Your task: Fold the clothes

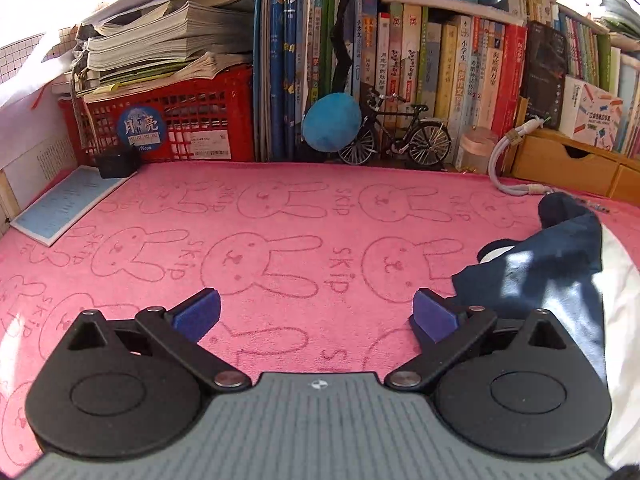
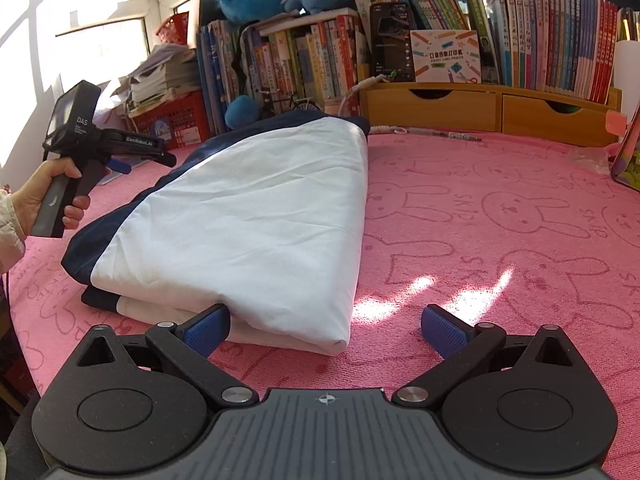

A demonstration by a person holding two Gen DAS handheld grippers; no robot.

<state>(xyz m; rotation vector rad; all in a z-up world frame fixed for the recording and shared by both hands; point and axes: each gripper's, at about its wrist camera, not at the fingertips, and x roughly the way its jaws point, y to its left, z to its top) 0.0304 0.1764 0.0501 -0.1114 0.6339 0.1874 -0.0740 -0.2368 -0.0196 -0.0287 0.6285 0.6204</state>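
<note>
A white and navy garment (image 2: 256, 216) lies folded into a long strip on the pink rabbit-print cloth (image 2: 500, 220). My right gripper (image 2: 326, 330) is open at the garment's near end, its left pad (image 2: 208, 330) touching the white fabric edge. In the left wrist view the same garment (image 1: 560, 272) lies at the right. My left gripper (image 1: 316, 316) is open over bare pink cloth (image 1: 260, 240), with its right pad (image 1: 434, 316) just beside the navy edge. From the right wrist view, a hand holds that left gripper (image 2: 120, 148) left of the garment.
Rows of books (image 1: 420, 72) line the back wall, with a red crate (image 1: 168, 128) of papers, a small model bicycle (image 1: 396, 136), a blue plush (image 1: 332, 122) and wooden drawers (image 2: 492, 110). A white cable (image 1: 516, 184) and a booklet (image 1: 68, 204) lie on the cloth.
</note>
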